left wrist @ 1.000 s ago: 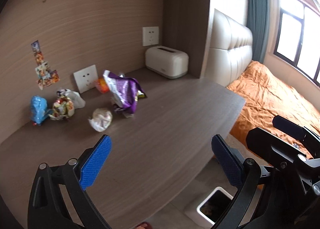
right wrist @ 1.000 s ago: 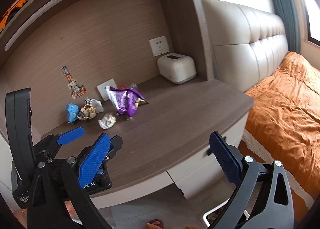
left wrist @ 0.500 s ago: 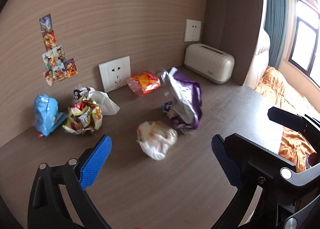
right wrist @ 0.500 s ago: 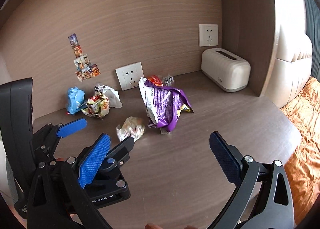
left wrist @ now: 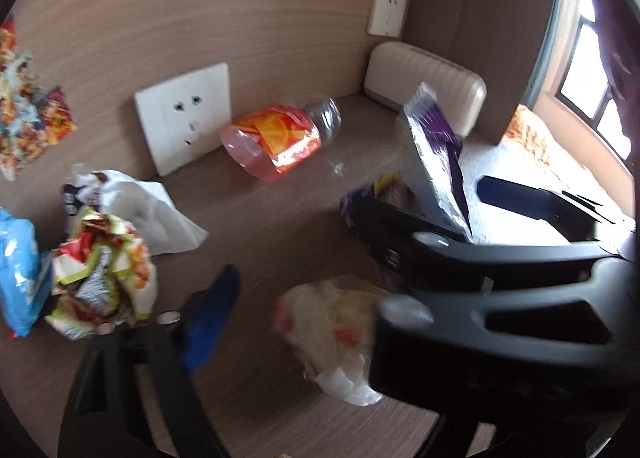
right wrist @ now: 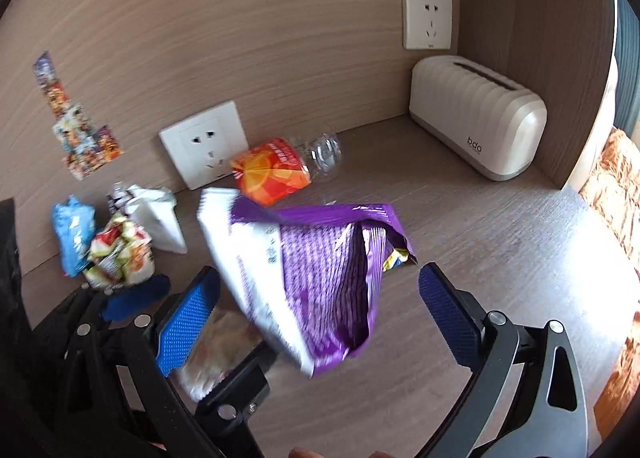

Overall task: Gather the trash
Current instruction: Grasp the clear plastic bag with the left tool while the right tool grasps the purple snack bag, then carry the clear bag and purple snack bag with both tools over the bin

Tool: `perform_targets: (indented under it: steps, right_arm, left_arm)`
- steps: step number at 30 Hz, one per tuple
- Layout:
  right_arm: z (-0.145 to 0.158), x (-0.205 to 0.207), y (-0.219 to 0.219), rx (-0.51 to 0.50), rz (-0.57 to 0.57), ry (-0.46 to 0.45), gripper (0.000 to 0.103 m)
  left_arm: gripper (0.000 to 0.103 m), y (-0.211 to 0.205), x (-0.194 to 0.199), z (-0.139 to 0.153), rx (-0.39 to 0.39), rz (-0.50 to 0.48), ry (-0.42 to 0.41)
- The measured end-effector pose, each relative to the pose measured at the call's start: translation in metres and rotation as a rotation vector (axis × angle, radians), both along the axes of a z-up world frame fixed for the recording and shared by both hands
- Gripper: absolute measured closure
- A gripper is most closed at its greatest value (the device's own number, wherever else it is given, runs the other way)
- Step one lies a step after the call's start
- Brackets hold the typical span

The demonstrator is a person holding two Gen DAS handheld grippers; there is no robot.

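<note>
Both grippers are reaching in, the right gripper (right wrist: 320,310) wide around the purple bag (right wrist: 316,278), the left gripper (left wrist: 304,322) wide at the crumpled wrapper (left wrist: 332,330); closing should come next.

The white box (right wrist: 478,117) at the back right corner of the tabletop (right wrist: 500,242) has the word "bdo" on its end. The purple bag (right wrist: 304,278) has small print on its white side, too blurry to read.
</note>
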State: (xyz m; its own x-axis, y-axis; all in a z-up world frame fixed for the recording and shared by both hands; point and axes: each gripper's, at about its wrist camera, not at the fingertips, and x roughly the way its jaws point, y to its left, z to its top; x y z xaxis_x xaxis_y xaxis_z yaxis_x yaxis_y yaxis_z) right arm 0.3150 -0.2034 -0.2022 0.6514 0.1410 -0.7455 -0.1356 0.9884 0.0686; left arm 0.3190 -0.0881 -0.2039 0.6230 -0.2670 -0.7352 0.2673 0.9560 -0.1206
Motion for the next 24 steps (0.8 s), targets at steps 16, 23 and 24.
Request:
perform_targets:
  steps: [16,23,24]
  right_arm:
    - [0.018,-0.009,-0.023,0.023,-0.058,-0.027,0.048]
    - [0.064,-0.061,-0.046,0.024,-0.064,-0.118,0.047]
    - [0.070,-0.070,-0.051,0.013,-0.071,-0.132,0.047]
  left_arm:
    - [0.048,-0.011,-0.005,0.025,0.068,0.001,-0.052]
    - [0.048,-0.028,-0.035,0.062,0.072,-0.017,-0.109]
    - [0.048,-0.028,-0.038,0.064,0.070,-0.020,-0.112]
